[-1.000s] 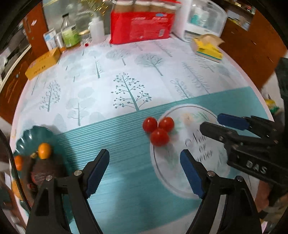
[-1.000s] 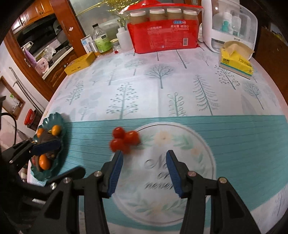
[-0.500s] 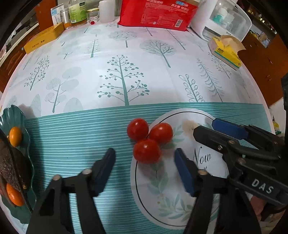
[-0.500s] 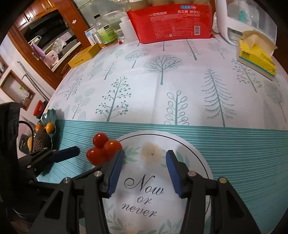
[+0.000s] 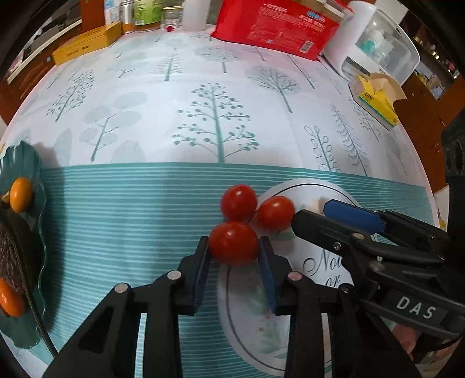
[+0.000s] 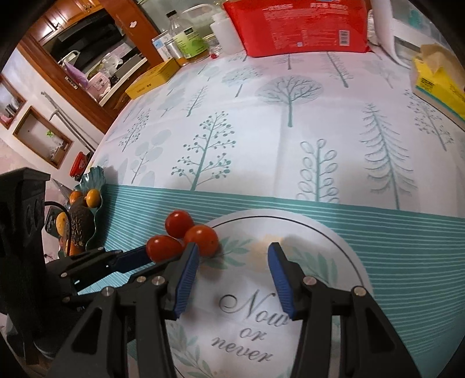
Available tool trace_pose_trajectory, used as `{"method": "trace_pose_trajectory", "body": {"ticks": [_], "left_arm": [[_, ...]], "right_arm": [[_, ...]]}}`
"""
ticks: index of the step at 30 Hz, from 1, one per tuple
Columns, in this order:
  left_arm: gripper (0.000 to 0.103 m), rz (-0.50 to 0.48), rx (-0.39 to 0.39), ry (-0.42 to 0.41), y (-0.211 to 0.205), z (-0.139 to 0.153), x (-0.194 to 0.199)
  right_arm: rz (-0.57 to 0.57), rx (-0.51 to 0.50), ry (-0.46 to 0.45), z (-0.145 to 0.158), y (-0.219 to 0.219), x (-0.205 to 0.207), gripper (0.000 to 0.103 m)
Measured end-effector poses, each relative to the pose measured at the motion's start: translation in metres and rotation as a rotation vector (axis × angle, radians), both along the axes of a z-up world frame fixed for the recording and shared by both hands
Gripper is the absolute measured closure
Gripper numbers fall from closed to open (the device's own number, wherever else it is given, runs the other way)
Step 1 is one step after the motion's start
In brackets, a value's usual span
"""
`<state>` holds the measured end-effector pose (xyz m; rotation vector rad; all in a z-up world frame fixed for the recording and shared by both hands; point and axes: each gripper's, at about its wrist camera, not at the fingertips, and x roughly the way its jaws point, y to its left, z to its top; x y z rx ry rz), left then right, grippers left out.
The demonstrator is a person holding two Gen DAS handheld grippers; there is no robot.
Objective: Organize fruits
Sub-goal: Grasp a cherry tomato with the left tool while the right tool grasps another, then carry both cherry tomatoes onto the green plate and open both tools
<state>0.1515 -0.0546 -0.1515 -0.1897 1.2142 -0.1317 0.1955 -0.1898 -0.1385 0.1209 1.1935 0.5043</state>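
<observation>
Tomatoes: three red cherry tomatoes lie clustered on the tablecloth (image 5: 122,221), touching one another, at the edge of the printed white circle.
Held tomato: the nearest tomato (image 5: 234,242) sits between the blue pads of the left gripper (image 5: 234,256), both pads pressing its sides; it appears to rest on the cloth.
Left gripper: jaws have just been closing and now stand narrow, clamped on that nearest tomato; seen from the right wrist, the same tomato (image 6: 164,247) shows at the tip of one blue finger.
Other two tomatoes: the far tomato (image 5: 239,202) lies just beyond the left gripper's tips; the right-hand tomato (image 5: 275,213) lies beyond and to the right, close to the right gripper's black finger.
Right gripper: the right gripper (image 6: 233,257) hovers over the printed circle with jaws partly apart and nothing between the pads; its left pad is just beside the right-hand tomato, whether touching cannot be told.
Green plate: a dark green scalloped plate (image 5: 27,158) lies far to the left of the left gripper, holding small orange fruits (image 5: 20,194) and a dark, rough-skinned fruit.
Background: beyond both grippers, at the far table edge, stand a red package (image 5: 276,27), a yellow box (image 5: 87,46) and a yellow tissue box (image 5: 375,100).
</observation>
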Motion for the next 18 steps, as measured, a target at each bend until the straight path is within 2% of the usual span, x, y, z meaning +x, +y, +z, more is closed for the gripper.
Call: {"method": "trace_pose_trajectory", "body": {"ticks": [8,13,14,17,18], "left_arm": [[0.071,0.069,0.013,0.005,0.030,0.004,-0.017],[0.071,0.079,0.037,0.003,0.040,0.007,-0.026],[0.071,0.077,0.040,0.003,0.041,0.008,-0.028],[0.071,0.064,0.058,-0.007,0.044,0.013,-0.033],[0.071,0.057,0.068,-0.009,0.044,0.015,-0.035]], "right_arm": [[0.040,-0.003,0.011,-0.006,0.022,0.001,0.053],[0.039,-0.024,-0.004,-0.007,0.034,0.002,0.053],[0.037,-0.034,-0.013,-0.007,0.036,0.002,0.055],[0.044,-0.084,-0.038,-0.008,0.045,-0.001,0.073],[0.047,-0.102,-0.049,-0.007,0.048,-0.003,0.073]]}}
